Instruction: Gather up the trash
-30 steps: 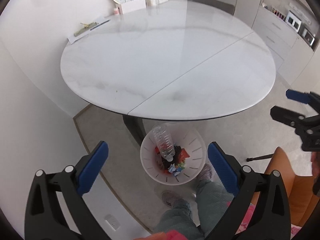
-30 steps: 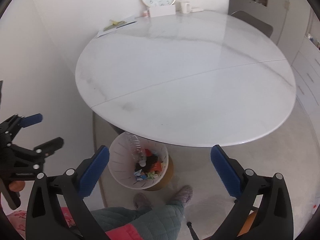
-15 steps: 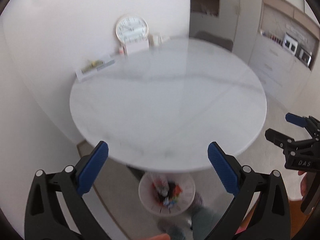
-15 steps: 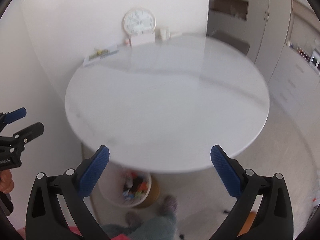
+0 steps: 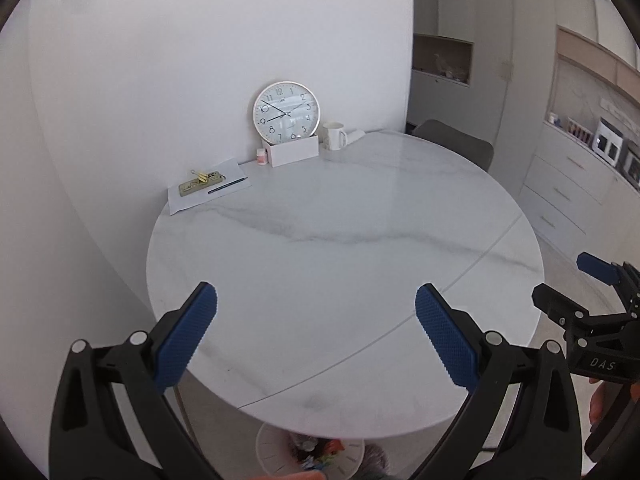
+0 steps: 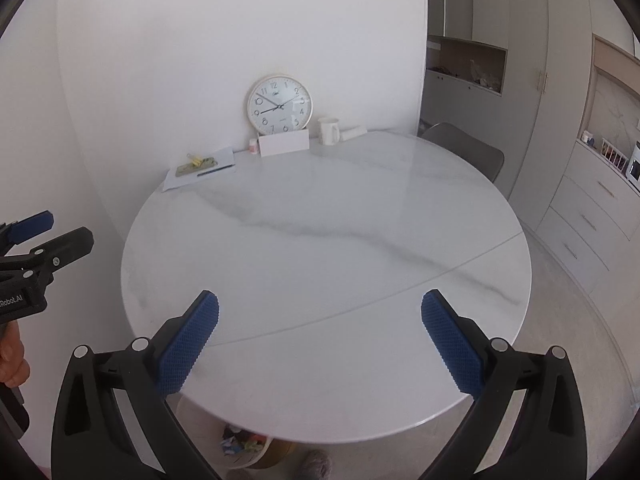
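Trash bin (image 5: pixel 276 454) — below hand-held gripper (image 5: pixel 316 336), under table (image 5: pixel 344 240)

Round white marble table (image 5: pixel 344 264), pushed up against the wall. Along the back edge: a clock (image 5: pixel 286 112) propped on a white box (image 5: pixel 290 151), a mug (image 5: pixel 333 135), a tiny pink jar (image 5: pixel 261 157), paper (image 5: pixel 208 190) with a pen (image 5: pixel 226 185).

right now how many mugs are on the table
1. The white mug stands at the far edge of the table by the wall, just right of the clock. No other mug shows in either view.
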Available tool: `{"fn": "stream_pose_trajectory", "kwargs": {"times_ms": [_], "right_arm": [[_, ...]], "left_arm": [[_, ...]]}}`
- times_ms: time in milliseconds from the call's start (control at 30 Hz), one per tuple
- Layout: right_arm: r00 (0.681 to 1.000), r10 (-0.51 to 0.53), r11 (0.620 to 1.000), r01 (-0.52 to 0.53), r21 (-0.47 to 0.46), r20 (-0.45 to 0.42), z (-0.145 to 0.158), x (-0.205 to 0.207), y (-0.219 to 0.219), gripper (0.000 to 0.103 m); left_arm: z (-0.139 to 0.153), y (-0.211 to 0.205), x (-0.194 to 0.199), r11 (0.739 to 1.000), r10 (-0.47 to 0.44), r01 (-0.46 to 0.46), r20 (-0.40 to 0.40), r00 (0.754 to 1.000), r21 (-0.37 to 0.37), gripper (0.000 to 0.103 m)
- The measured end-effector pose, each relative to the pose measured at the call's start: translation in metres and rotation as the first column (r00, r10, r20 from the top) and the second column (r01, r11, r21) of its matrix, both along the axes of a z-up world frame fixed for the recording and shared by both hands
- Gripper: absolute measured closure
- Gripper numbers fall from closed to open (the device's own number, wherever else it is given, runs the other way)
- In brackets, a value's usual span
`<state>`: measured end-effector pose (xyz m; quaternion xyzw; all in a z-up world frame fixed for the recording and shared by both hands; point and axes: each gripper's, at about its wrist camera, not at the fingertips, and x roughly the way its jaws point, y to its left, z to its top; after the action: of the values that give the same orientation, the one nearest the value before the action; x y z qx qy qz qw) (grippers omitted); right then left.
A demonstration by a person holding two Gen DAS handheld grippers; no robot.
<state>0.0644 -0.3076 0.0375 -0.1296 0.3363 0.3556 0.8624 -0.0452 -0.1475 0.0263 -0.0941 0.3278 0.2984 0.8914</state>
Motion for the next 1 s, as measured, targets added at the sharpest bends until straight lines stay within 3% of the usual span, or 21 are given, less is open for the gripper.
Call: {"fn": "stream_pose_trajectory", "kwargs": {"times_ms": [267,1000], "right_arm": [[1.0,0.002,1.0,-0.002,0.013,-0.004,0.0,0.047,-0.002,0.002],[0.999,0.036,0.999,-0.037,-0.012,-0.034,-0.007,0.053,-0.001,0.002]], "left_arm": [[0.001,-0.003,0.034,1.0,0.028,-0.028,-0.005,1.0,-0.004,0.008],[-0.003,0.001,0.05,0.999,0.027,-0.028,-0.03,0.999,-0.035,0.008]]}}
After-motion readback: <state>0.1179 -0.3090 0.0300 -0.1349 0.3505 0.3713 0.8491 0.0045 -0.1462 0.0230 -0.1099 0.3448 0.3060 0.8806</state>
